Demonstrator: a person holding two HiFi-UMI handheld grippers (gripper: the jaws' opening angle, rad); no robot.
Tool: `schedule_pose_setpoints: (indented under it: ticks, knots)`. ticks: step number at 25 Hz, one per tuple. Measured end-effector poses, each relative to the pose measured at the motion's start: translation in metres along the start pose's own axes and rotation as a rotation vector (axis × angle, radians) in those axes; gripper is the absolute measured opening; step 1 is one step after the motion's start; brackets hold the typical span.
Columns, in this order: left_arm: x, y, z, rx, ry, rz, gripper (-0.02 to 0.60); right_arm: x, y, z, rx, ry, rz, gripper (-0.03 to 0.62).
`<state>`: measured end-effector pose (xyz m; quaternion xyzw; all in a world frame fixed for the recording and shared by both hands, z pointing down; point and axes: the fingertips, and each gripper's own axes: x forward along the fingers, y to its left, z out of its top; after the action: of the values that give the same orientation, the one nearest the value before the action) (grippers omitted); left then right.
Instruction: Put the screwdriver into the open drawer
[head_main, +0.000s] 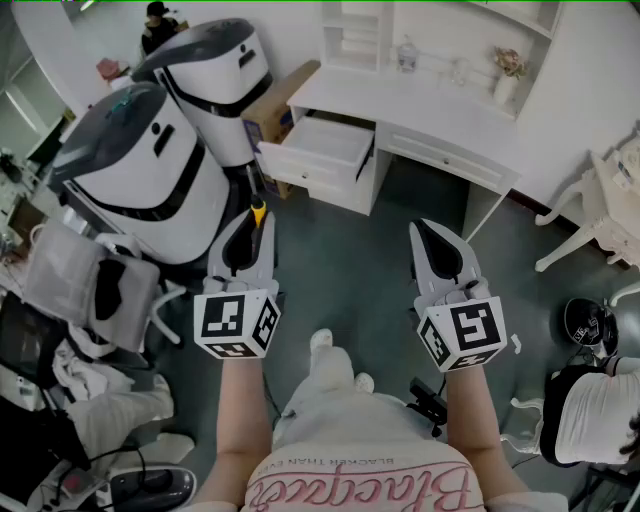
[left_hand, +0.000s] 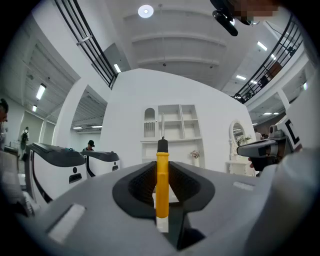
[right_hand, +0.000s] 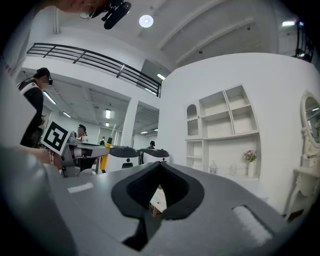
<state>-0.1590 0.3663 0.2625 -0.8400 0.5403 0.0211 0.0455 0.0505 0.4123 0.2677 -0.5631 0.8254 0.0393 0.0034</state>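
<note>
Grey floor (head_main: 340, 280) | white machines (head_main: 150, 185) beside open drawer (head_main: 305, 170) | left gripper (head_main: 253, 222) pinches screwdriver (left_hand: 162, 180) | right gripper (head_main: 422, 230) jaws together

Desk (head_main: 440, 115) is standing in the upper right of the head view, its open drawer (head_main: 320, 150) jutting out at upper centre. Cardboard box (head_main: 272, 110) is sitting just left of the drawer, between it and two large machines (head_main: 140, 170) filling the upper left. Chair (head_main: 90, 285) is standing below them at the left edge. Left gripper (head_main: 250, 225) and right gripper (head_main: 430, 240) are hanging side by side at mid-frame, below the drawer. Screwdriver (head_main: 258, 210) is sticking up between the left jaws.
</note>
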Motion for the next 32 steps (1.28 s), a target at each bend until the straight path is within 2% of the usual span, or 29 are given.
schedule_pose_setpoints:
  ticks: [5,12,22,32]
  knots:
    - [0.015,0.0,-0.005,-0.001,-0.01,-0.009,0.092,0.01,-0.012,-0.009,0.007,0.012,-0.015,0.0]
    - [0.054,0.021,0.001,0.002,-0.032,-0.013,0.092,0.051,-0.022,-0.001,-0.006,0.0,-0.006,0.0]
    - [0.127,0.069,-0.011,-0.045,-0.023,-0.015,0.092,0.139,-0.035,-0.012,-0.036,0.048,0.024,0.002]
    - [0.205,0.124,-0.029,-0.066,-0.01,-0.049,0.092,0.227,-0.045,-0.028,-0.039,0.088,0.008,0.002]
